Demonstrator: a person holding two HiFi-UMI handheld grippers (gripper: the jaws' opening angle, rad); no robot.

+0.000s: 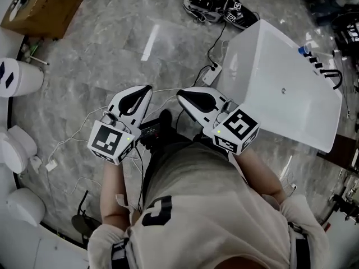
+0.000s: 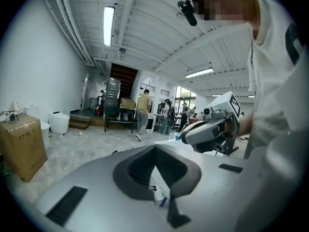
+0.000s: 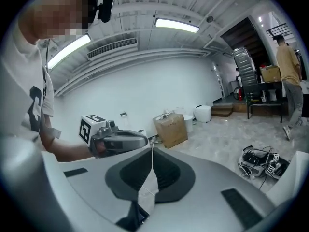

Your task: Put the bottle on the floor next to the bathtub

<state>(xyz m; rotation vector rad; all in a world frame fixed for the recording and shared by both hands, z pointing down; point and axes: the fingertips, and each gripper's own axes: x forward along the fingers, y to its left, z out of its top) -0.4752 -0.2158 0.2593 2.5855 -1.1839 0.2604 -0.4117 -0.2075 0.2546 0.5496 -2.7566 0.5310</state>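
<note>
Left gripper [image 2: 155, 148]: its jaws were closed tip to tip with nothing between them. The person held it low in front of the body, pointing out over the floor.
Right gripper [image 3: 151, 153]: its jaws were also pressed together and empty. It sat just to the right of the left gripper without touching it, and the tips were nearer each other than the rear ends.
Bottle [image 1: 303, 50]: a small blue-capped item stood on the far rim of the bathtub, well ahead of the right gripper and off to its right. It was too small to make out further, and neither gripper was near it.
Bathtub [image 1: 269, 83]: white, it stood on the floor ahead of and to the right of the right gripper. Whether that gripper's rear touched its near corner could not be told.
Tap [image 1: 335, 78]: black and curved, it sat on the tub's rim just beyond the bottle, farther right of the grippers.
Floor [image 1: 112, 49]: glossy grey stone pattern, it lay under and ahead of both grippers.
Power strip [image 1: 212, 73]: white, it lay on the floor a little ahead of the right gripper's tips, beside the tub's corner, with a dark cable running onward.
Cardboard box [image 1: 42, 7]: brown, it was well ahead of the left gripper and to its left.
Pile of gear [image 1: 219, 7]: black with cables and marker squares, it lay on the floor well ahead of both grippers.
White rounded units [image 1: 19, 77]: they stood along the wall, left of the left gripper.
People [image 2: 143, 108]: they stood far ahead of the left gripper.
</note>
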